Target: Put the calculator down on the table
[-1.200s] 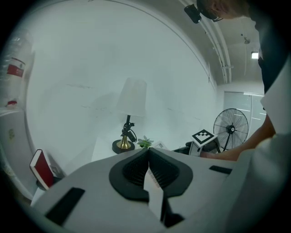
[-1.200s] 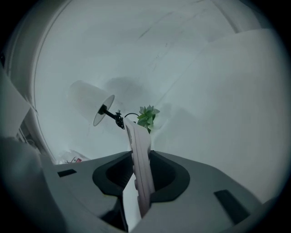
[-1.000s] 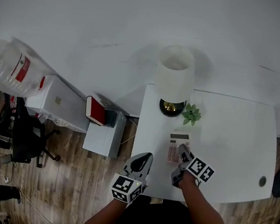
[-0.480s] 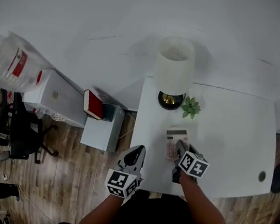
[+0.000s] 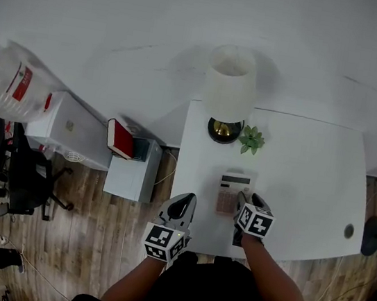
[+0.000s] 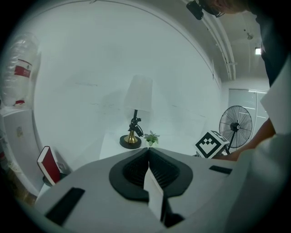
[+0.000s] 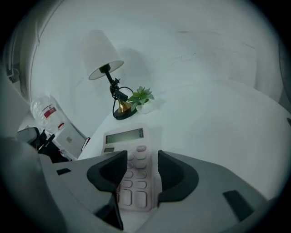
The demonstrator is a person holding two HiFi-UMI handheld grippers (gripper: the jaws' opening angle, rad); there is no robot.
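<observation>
Right gripper (image 7: 142,160): jaws opening, now wide, pads off calculator (image 7: 129,157). Calculator lies flat between them on table (image 5: 309,185), near side of lamp (image 5: 229,96). Left gripper (image 6: 148,152): jaws pressed together, empty, left of lamp, off table edge.

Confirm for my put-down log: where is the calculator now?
Head view: the calculator lies on the white table toward its left side, between the opening jaws of the right tongs, with the lamp and plant beyond.

Pale pink flat calculator (image 5: 232,192): grey display, lighter keys. Rectangular surface (image 5: 308,192): plain white. Table lamp (image 5: 230,89): white shade, black stem, brass base. Small potted plant (image 5: 251,139): green. Hardcover book (image 5: 121,139): red. Plank floor (image 5: 91,237): brown woodgrain.
</observation>
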